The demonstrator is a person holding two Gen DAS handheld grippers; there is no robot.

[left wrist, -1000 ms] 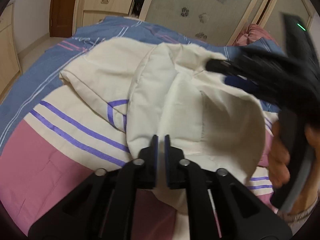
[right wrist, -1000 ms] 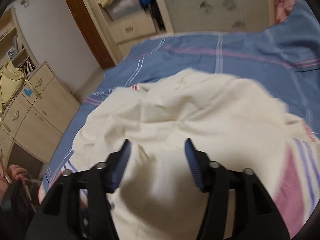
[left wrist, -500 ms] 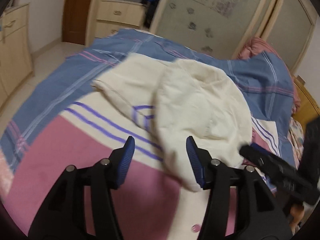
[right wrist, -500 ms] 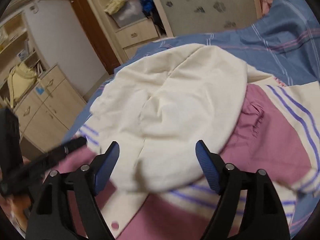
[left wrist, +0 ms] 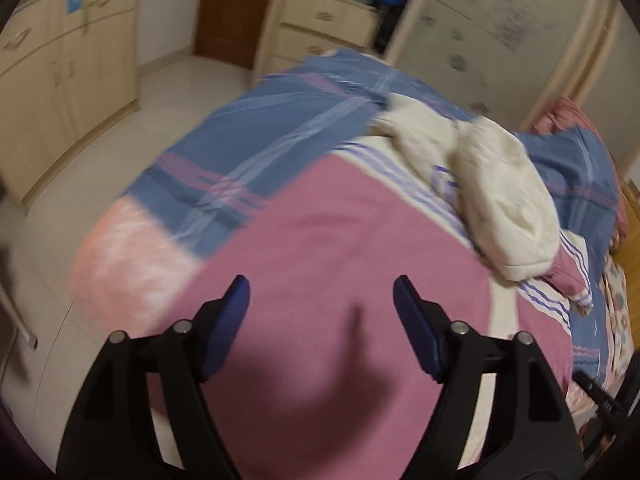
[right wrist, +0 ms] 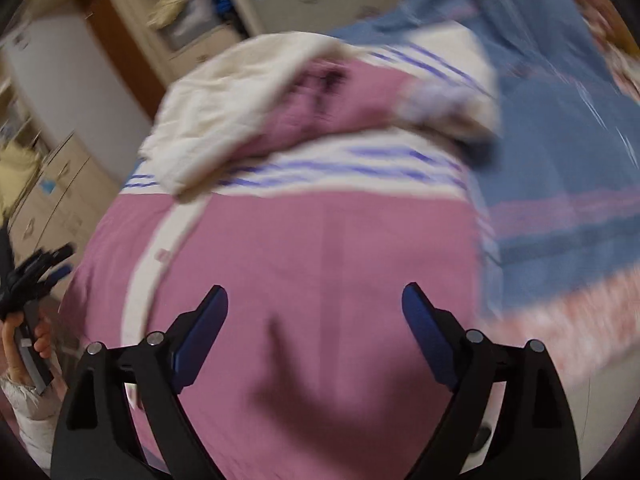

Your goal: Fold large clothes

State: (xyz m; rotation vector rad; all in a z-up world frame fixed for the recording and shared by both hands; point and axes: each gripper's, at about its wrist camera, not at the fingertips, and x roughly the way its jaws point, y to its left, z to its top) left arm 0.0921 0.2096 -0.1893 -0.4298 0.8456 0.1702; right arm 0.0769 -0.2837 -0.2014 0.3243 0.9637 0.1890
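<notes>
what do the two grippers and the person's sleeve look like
Both the left gripper and the right gripper have black angular frames with round silver bolts at the joints, and flat fingers faced with dark blue pads. The sleeve at the left hand is white and puffy, like a quilted jacket cuff. No cables show.

A home bedroom: a bed (left wrist: 280,148) under a blue plaid cover, pale wooden drawer units (left wrist: 328,24) by a brown door (left wrist: 232,4), and frosted sliding wardrobe panels (left wrist: 492,44) behind.
</notes>
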